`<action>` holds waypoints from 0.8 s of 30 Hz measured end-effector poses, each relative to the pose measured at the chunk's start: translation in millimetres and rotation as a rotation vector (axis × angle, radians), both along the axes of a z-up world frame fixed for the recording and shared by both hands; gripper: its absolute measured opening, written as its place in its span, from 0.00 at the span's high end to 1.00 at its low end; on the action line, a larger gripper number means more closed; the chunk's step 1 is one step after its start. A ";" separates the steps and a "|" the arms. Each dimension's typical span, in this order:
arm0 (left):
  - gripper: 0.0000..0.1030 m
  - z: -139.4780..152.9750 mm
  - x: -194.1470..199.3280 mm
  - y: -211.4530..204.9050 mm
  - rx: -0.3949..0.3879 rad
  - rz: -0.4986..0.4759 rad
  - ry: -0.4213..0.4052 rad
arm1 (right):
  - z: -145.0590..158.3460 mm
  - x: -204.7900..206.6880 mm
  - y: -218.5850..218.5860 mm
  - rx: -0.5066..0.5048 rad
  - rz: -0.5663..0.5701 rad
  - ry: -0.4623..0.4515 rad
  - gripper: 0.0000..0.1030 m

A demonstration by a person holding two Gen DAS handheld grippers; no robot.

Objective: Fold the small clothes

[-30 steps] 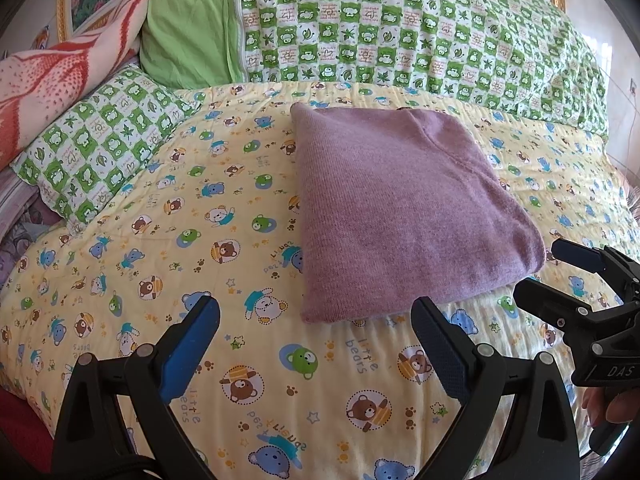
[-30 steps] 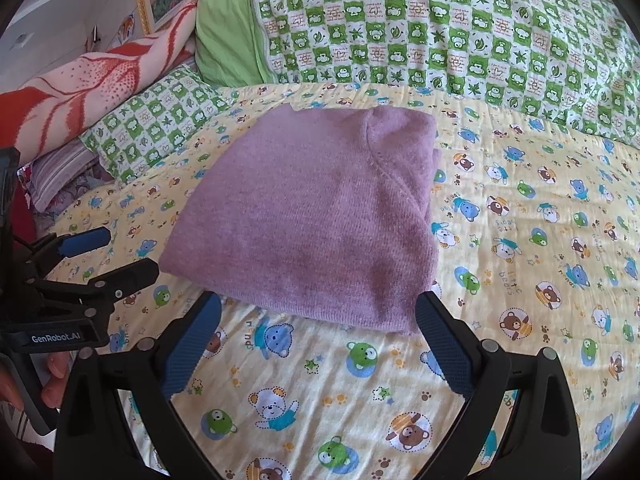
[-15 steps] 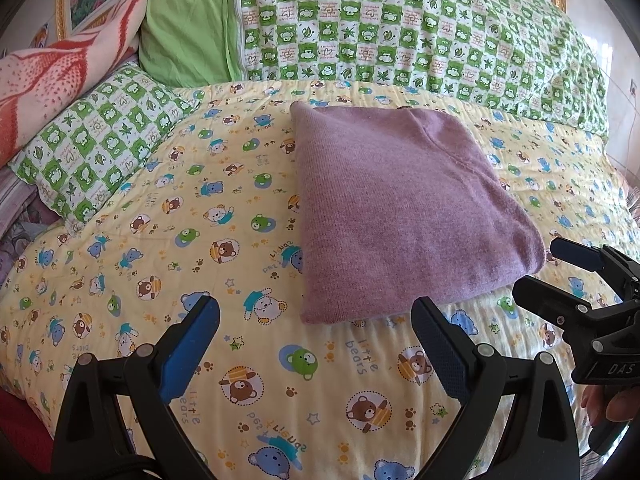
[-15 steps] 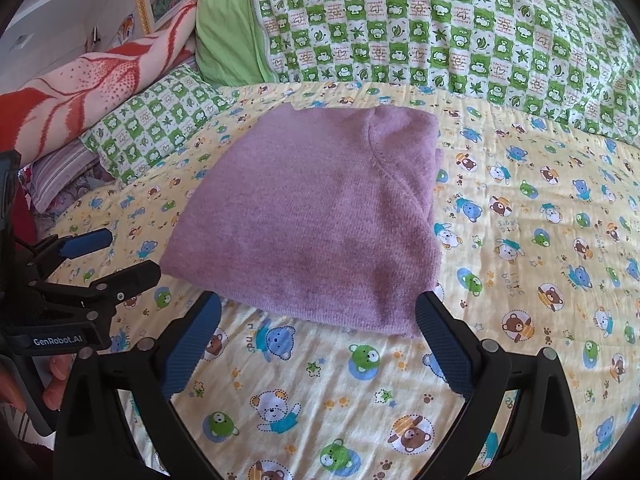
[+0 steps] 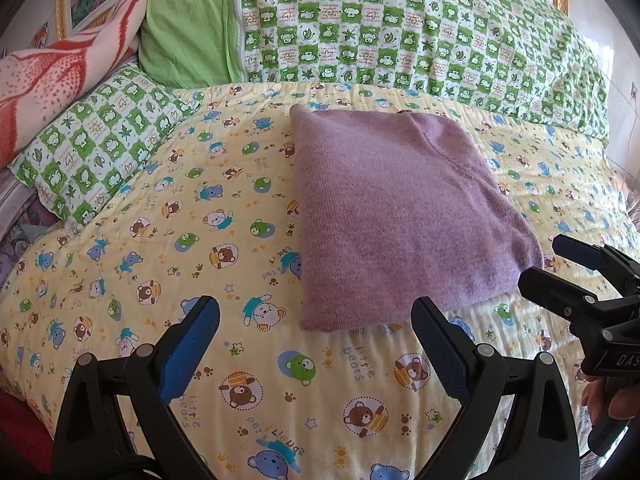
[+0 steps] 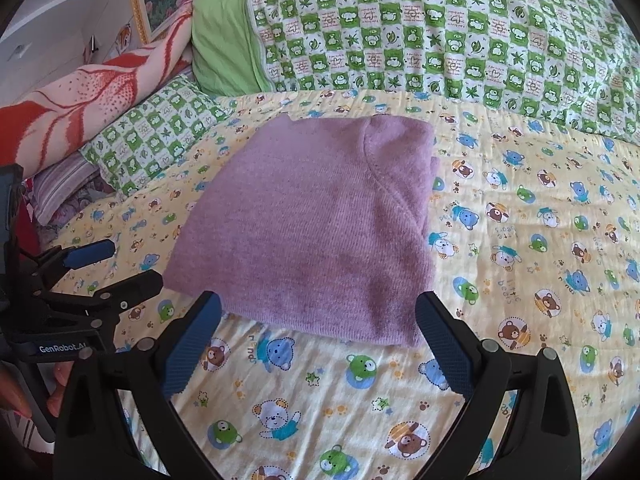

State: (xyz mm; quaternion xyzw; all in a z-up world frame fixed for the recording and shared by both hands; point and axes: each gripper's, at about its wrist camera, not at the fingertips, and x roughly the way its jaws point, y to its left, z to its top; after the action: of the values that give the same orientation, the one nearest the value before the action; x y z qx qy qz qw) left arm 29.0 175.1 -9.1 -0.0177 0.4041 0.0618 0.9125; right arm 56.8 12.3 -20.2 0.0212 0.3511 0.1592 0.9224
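Folded purple knit garment (image 5: 400,220) lies flat on the bed, on a yellow bear-print quilt (image 5: 160,240), roughly centred, a curved seam showing on its top layer. Left tongs (image 5: 316,344) are held low over the quilt just short of the garment's near edge, pointing toward it; the blue-padded fingers (image 5: 192,344) are spread wide with nothing between them and no contact with the fabric. Right tongs (image 6: 318,340) hold a matching pose at the garment's other near corner, also spread wide and empty, with the near hem of the garment lying between and just beyond the two tips. Each tool appears at the edge of the other's view: the right one enters from the right of the left wrist view, with fingertips of the person's hand (image 5: 608,396) wrapped on its handle; the left one sits at the left of the right wrist view, again with fingers on the grip. Behind the garment are a green checked pillow (image 5: 400,32), a smaller checked pillow (image 5: 100,140) and a red-and-pink blanket (image 5: 52,76).
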 end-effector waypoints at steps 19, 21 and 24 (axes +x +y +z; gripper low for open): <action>0.08 8.0 16.4 -1.7 0.040 -0.002 0.011 | 6.2 13.4 -13.0 0.029 -0.015 0.004 0.05; 0.08 8.1 18.5 -0.6 0.031 0.003 0.016 | 6.0 15.7 -14.9 0.034 -0.018 0.010 0.05; 0.08 8.3 20.8 -1.0 0.027 0.007 0.020 | 6.2 18.4 -16.6 0.042 -0.023 0.014 0.05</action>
State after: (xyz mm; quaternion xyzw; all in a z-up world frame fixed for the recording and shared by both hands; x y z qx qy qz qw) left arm 49.9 174.2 -0.8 -0.0060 0.4124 0.0707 0.9082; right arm 75.2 -4.3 -14.0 0.0456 0.3539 0.1555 0.9211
